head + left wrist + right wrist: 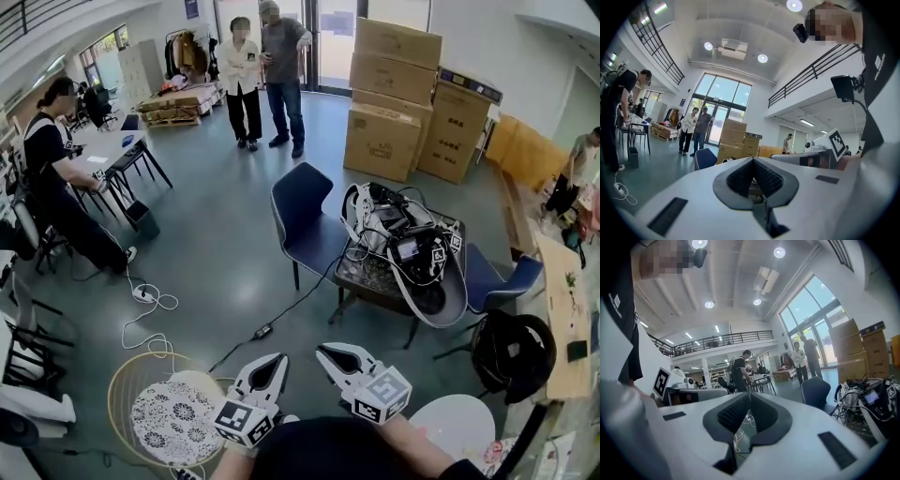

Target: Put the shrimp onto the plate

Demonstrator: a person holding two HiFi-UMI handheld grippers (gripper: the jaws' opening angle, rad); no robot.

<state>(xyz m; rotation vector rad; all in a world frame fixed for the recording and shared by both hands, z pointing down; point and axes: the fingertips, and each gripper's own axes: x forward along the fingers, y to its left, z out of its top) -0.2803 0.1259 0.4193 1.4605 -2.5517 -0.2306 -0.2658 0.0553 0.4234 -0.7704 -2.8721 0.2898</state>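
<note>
No shrimp shows in any view. Low on the left of the head view lies a round flower-patterned plate [173, 420] inside a yellow wire ring. A plain white round surface [454, 427] sits low on the right. My left gripper [278, 358] and right gripper [322, 349] are held up side by side near my chest, above the floor and pointing forward. Each has its jaws meeting at the tips, with nothing between them. The left gripper [753, 160] faces the entrance doors in its own view. The right gripper [749, 395] looks across the hall.
A dark blue chair [305, 220] stands ahead, beside a small table [380, 281] piled with cables and gear. Stacked cardboard boxes [394, 94] stand at the back. Two people [267, 75] stand by the doors, another at a desk [56, 178]. A power cable [150, 302] lies on the floor.
</note>
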